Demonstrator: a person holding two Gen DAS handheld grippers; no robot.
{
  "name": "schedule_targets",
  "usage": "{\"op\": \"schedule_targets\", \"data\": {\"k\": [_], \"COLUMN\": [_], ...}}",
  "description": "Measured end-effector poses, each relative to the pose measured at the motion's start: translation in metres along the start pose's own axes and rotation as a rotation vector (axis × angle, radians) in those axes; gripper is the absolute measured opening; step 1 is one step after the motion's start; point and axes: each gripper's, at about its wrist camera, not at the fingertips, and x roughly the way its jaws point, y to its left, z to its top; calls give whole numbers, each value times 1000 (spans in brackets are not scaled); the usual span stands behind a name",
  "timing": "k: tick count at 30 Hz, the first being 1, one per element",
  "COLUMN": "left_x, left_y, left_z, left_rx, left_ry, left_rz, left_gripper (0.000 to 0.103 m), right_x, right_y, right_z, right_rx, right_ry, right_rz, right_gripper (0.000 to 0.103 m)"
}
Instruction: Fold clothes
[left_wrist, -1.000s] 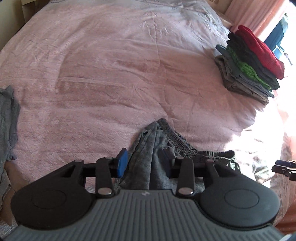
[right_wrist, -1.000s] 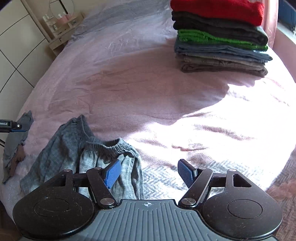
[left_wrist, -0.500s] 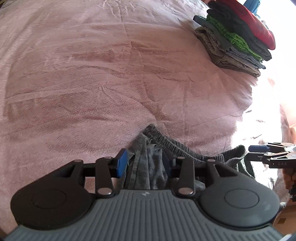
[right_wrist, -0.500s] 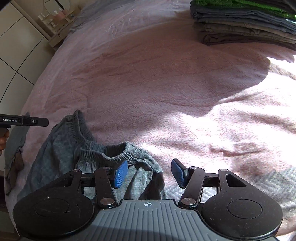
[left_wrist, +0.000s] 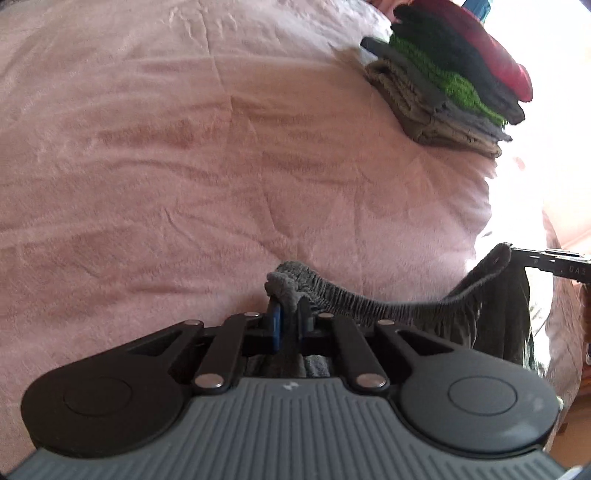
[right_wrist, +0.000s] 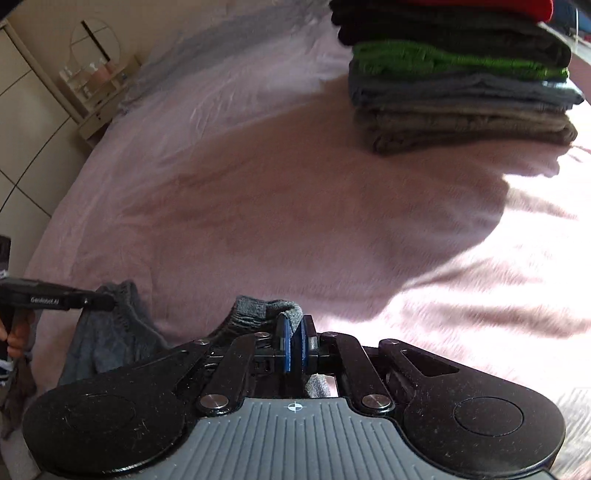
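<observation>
Grey shorts with an elastic waistband hang between my two grippers above the pink bed. My left gripper is shut on one end of the waistband. My right gripper is shut on the other end. In the left wrist view the right gripper pinches the waistband's far corner at the right edge. In the right wrist view the left gripper holds the shorts at the left. The legs hang down, mostly hidden.
A stack of folded clothes, red on top, then dark, green and grey, sits at the bed's far right; it also shows in the right wrist view. A shelf with a round mirror stands past the pink bed cover.
Both grippers have closed on the waistband and lifted it off the bed. The waistband is now stretched between them. The views have moved closer to the stack.
</observation>
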Motion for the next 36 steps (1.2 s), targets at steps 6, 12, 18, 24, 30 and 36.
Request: {"op": "schedule_targets", "data": {"k": [6,12,18,24,30,36], "left_x": [17,22,-41,-108,-147,-129], "left_y": [-3,14,48,63,58,55], "left_z": [41,34,-36,-125,-197,-210], "left_rx": [12,-52,-213,-411,-653,-723], "left_ry": [-80,-66,-2,58,30,-4], "left_rz": [68,190,209,200,142,80], "left_gripper": [8,35,35,37,45,40], "right_x": [23,66,31,-22,-42,-40], "right_y": [1,3,-4,30,66,72], "right_z": [72,80,28,-65,-146,-189], "right_rx": [-62,-9,182,412,644,872], "right_ry": [-43,-28,19,183,378,407], "right_rz": [-57,-204,-125,119,275,317], "right_gripper": [4,76,80,66,64,54]}}
